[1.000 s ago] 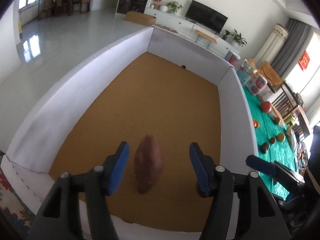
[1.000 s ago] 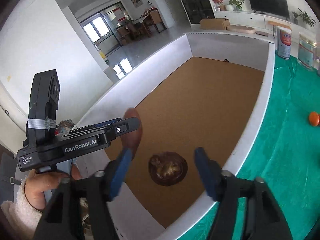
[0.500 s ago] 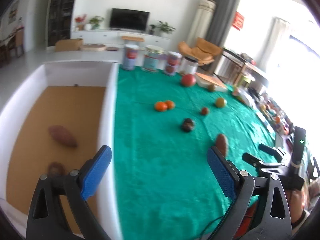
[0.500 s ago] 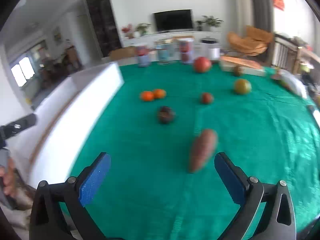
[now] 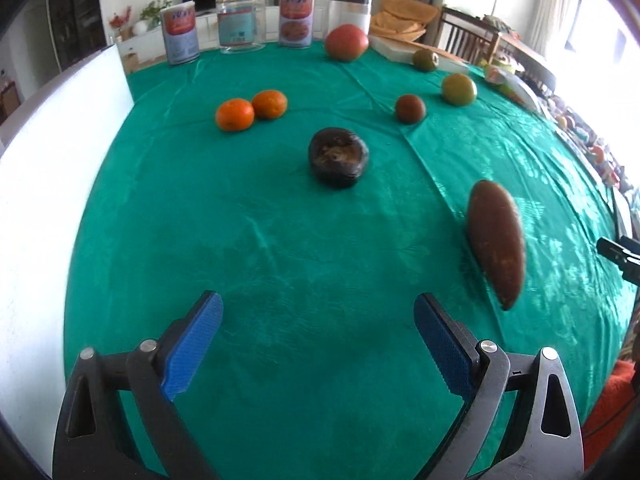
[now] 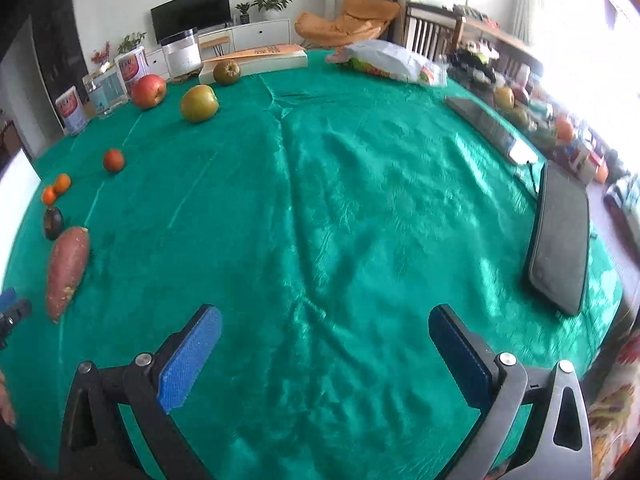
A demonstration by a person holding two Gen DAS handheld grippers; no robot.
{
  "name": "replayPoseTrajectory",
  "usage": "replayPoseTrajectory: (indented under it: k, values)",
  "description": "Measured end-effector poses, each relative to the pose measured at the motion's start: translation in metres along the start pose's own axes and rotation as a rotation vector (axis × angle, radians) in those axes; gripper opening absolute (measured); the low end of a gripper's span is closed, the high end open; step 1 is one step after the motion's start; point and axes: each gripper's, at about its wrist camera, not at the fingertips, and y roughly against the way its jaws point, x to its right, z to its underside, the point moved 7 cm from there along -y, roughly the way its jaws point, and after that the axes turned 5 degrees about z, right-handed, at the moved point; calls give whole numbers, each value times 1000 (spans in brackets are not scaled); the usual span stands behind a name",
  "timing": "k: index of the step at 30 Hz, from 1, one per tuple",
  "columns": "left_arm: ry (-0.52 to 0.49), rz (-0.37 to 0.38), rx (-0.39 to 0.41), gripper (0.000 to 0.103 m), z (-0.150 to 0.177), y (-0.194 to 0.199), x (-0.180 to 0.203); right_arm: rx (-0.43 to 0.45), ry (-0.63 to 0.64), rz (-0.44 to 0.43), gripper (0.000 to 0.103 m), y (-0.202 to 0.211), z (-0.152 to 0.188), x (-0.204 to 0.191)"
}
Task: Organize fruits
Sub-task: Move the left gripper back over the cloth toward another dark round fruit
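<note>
My left gripper (image 5: 318, 340) is open over bare green cloth with nothing between its blue pads. Ahead of it lies a dark round fruit (image 5: 338, 157); a brown sweet potato (image 5: 496, 242) lies to its right. Two oranges (image 5: 251, 109), a small reddish fruit (image 5: 409, 109), a green apple (image 5: 459, 88) and a red apple (image 5: 346, 42) sit farther back. My right gripper (image 6: 325, 350) is open and empty over the cloth. In the right wrist view the sweet potato (image 6: 67, 270) lies far left, with the dark fruit (image 6: 53, 222) behind it.
A white box wall (image 5: 48, 168) borders the cloth on the left. Cans and jars (image 5: 240, 20) stand along the far edge. A dark flat tray (image 6: 558, 240), a book (image 6: 256, 63) and a plastic bag (image 6: 388, 60) lie on the right side of the table.
Both grippers have swung away from the cardboard box to the green table. Their jaws opened wide, leaving a sweet potato and a dark fruit in the box.
</note>
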Motion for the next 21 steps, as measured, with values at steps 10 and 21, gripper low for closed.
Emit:
replayPoseTrajectory:
  k: [10, 21]
  values:
    - [-7, -66, 31, 102, -4, -7, -6, 7, 35, -156, 103, -26, 3, -21]
    - [-8, -68, 30, 103, -5, -7, -6, 11, 54, -190, 103, -30, 7, -29]
